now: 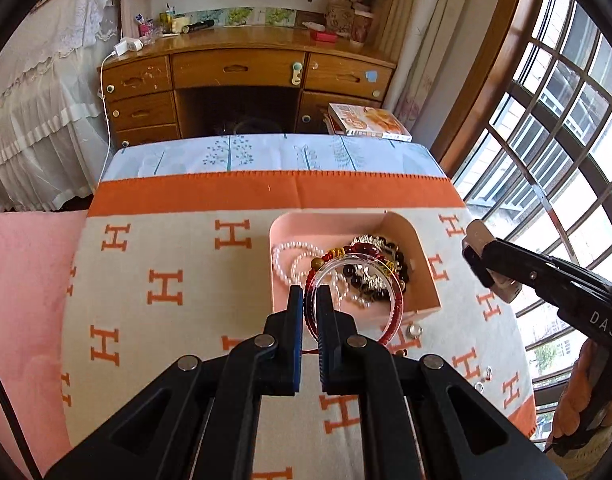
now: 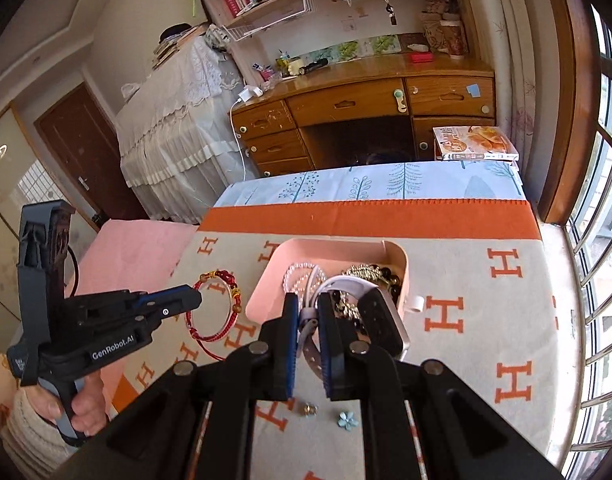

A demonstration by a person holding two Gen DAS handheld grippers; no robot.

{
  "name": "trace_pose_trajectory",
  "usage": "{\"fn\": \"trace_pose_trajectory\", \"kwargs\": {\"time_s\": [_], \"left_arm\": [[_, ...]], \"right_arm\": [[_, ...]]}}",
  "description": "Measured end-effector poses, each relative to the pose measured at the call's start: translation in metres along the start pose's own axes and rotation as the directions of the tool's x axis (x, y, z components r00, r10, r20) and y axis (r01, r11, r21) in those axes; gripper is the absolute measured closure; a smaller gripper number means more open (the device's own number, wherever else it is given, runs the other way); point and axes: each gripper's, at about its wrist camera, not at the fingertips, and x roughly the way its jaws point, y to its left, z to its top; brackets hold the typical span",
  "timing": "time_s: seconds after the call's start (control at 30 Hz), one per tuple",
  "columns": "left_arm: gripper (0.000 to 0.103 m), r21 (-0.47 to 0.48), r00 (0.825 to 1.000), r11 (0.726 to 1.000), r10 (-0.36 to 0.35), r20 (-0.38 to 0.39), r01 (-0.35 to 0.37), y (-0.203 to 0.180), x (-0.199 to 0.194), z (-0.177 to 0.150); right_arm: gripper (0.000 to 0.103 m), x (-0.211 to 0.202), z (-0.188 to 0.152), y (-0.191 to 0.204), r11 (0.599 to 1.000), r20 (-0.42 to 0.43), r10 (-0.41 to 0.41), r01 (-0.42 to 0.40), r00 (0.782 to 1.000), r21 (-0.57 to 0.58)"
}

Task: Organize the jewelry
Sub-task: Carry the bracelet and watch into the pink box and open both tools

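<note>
My left gripper (image 1: 310, 296) clamps one red cord bracelet (image 2: 217, 308), lifted beside the pink tray (image 1: 422, 280). My right gripper (image 2: 308, 304) pinches one smartwatch (image 2: 380, 320) by its strap above that tray. Both tilt downward.

Pink tray (image 1: 424, 264): smooth matt plastic. Bench cloth (image 1: 177, 256): woven, matt, orange H pattern. Left tool (image 1: 310, 300): matt black plastic, bare metal pivot pins. Red bracelet (image 2: 215, 308): braided cord with beads. Pearl strand (image 1: 289, 264): glossy. Wooden desk (image 1: 241, 68): varnished, worn.
</note>
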Motion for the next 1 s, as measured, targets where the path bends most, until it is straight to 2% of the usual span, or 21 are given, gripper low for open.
{"fn": "trace_pose_trajectory", "kwargs": {"time_s": [0.1, 0.27, 0.47, 0.63, 0.7, 0.77, 0.9, 0.93, 0.97, 1.0], "left_arm": [[0.099, -0.021, 1.0, 1.0, -0.004, 0.03, 0.004, 0.002, 0.015, 0.014], [0.099, -0.049, 0.999, 0.998, -0.046, 0.01, 0.047, 0.003, 0.052, 0.021], [0.099, -0.061, 0.998, 0.997, -0.051, -0.046, 0.048, 0.007, 0.098, 0.014], [0.098, -0.054, 0.996, 0.996, -0.068, -0.066, 0.065, 0.008, 0.116, 0.009], [0.093, -0.041, 0.995, 0.996, -0.084, -0.062, 0.081, 0.006, 0.117, 0.007], [0.085, -0.035, 0.996, 0.997, -0.075, -0.053, 0.074, 0.007, 0.116, 0.005], [0.079, -0.025, 0.996, 0.997, -0.078, -0.052, 0.077, 0.006, 0.108, 0.0], [0.074, -0.021, 0.996, 0.997, -0.079, -0.05, 0.078, 0.005, 0.105, 0.0], [0.063, -0.016, 0.996, 0.997, -0.077, -0.047, 0.076, 0.005, 0.102, -0.001], [0.056, -0.013, 0.997, 0.997, -0.071, -0.04, 0.07, 0.005, 0.098, -0.002]], "right_arm": [[0.094, 0.019, 0.015, -0.006, 0.999, -0.02, 0.013, -0.012, 1.0, 0.052], [0.094, 0.062, 0.028, -0.018, 0.992, -0.074, 0.007, 0.002, 0.997, 0.126], [0.094, 0.098, 0.023, -0.027, 0.988, -0.131, -0.043, 0.061, 0.99, 0.139], [0.093, 0.118, 0.017, -0.03, 0.987, -0.15, -0.099, 0.116, 0.984, 0.109], [0.09, 0.125, 0.017, -0.03, 0.987, -0.172, -0.11, 0.128, 0.979, 0.096], [0.09, 0.129, 0.016, -0.031, 0.988, -0.184, -0.104, 0.123, 0.977, 0.095], [0.089, 0.128, 0.014, -0.033, 0.989, -0.181, -0.069, 0.092, 0.981, 0.119], [0.089, 0.127, 0.013, -0.034, 0.988, -0.179, -0.066, 0.089, 0.982, 0.128], [0.089, 0.125, 0.013, -0.035, 0.988, -0.177, -0.06, 0.085, 0.982, 0.133], [0.089, 0.123, 0.012, -0.036, 0.987, -0.175, -0.057, 0.081, 0.983, 0.136]]}}
